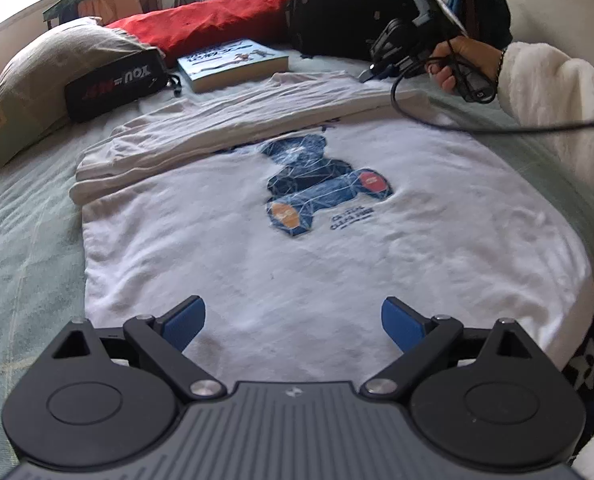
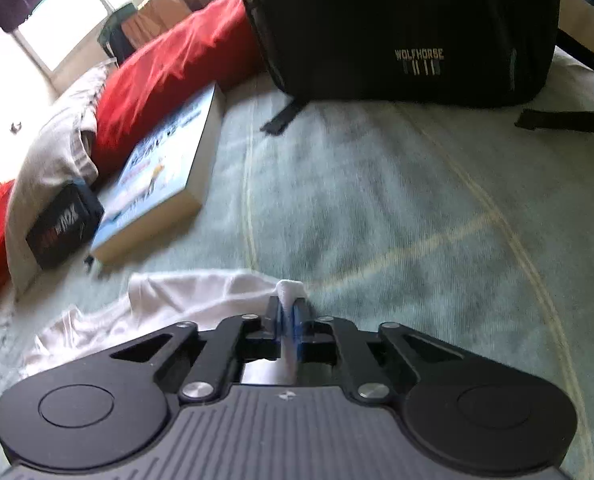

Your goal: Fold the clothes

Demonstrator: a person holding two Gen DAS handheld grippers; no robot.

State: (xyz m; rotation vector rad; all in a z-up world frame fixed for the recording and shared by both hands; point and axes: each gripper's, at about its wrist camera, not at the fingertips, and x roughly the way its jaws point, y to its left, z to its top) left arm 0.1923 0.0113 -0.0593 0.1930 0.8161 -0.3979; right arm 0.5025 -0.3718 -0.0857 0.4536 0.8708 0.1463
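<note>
Nearest, in the left wrist view: left tongs (image 1: 293, 322) wide apart, hovering empty over the near part of the shirt (image 1: 297, 248). Shirt spread flat on the bed (image 1: 29, 240), blue print up, far side already turned in as a long band across the top. Beyond, at the far right corner: right tongs (image 1: 371, 74) in a hand (image 1: 457, 64), tips down at the cloth edge.

In the right wrist view: right tongs (image 2: 289, 312) pressed together on a small white tuft of shirt (image 2: 185, 300), cloth bunched to the left of the tips. Further off: book (image 2: 157, 176), black pouch (image 2: 63, 224), red pillow (image 2: 169, 68), black bag (image 2: 401, 28) against the wall.

Step in hand, by the look of it: corner or sleeve pinched on the right, ready for carrying over; fold only partly made. Next move likely calls for lifting that pinch low and drawing it across toward the print, with the left tongs closing on the near edge or pinning the body against dragging. Risk: thin grip on a small tuft, easily slipped.
</note>
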